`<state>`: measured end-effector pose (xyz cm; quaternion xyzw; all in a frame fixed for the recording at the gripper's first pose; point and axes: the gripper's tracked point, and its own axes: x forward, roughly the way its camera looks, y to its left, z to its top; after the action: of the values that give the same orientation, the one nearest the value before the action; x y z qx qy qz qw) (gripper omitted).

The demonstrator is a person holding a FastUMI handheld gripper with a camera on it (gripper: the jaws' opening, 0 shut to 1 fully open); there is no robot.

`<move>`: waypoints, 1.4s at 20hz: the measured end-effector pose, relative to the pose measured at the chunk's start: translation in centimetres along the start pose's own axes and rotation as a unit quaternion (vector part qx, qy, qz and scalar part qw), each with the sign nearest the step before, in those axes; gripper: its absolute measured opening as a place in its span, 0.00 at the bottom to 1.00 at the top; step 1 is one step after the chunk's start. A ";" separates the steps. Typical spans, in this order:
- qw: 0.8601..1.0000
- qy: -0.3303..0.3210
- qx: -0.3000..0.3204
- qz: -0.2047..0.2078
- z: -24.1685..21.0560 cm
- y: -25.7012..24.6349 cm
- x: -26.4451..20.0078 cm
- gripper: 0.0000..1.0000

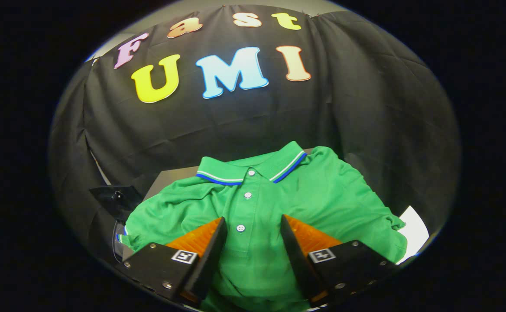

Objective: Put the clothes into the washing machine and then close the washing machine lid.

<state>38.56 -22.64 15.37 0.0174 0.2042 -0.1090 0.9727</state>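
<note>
A green polo shirt point(322, 195) lies spread flat, its collar with blue and white stripes at the far end and its white buttons running toward me. My gripper point(253, 223) hovers over the shirt's chest, open, with the button placket showing in the gap between the two fingers. I cannot tell whether the fingertips touch the cloth. The shirt covers most of the surface under it.
A grey surface point(170, 175) shows beyond the shirt's left shoulder. A dark angled bracket point(116, 199) stands off the left sleeve. A white patch point(415, 229) lies past the right sleeve. Black cloth walls the booth behind.
</note>
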 end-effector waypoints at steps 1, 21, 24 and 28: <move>1.000 0.001 0.007 -0.003 0.1 -0.2 0.1 0.62; 0.997 -0.061 -0.019 -0.032 7.4 4.7 -4.4 0.00; 0.995 -0.080 -0.032 -0.047 9.4 8.1 -5.7 0.00; 0.993 -0.096 -0.032 -0.059 10.8 13.5 -7.1 0.00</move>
<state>39.41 -8.85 27.99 -0.0366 0.1141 -0.1607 0.9797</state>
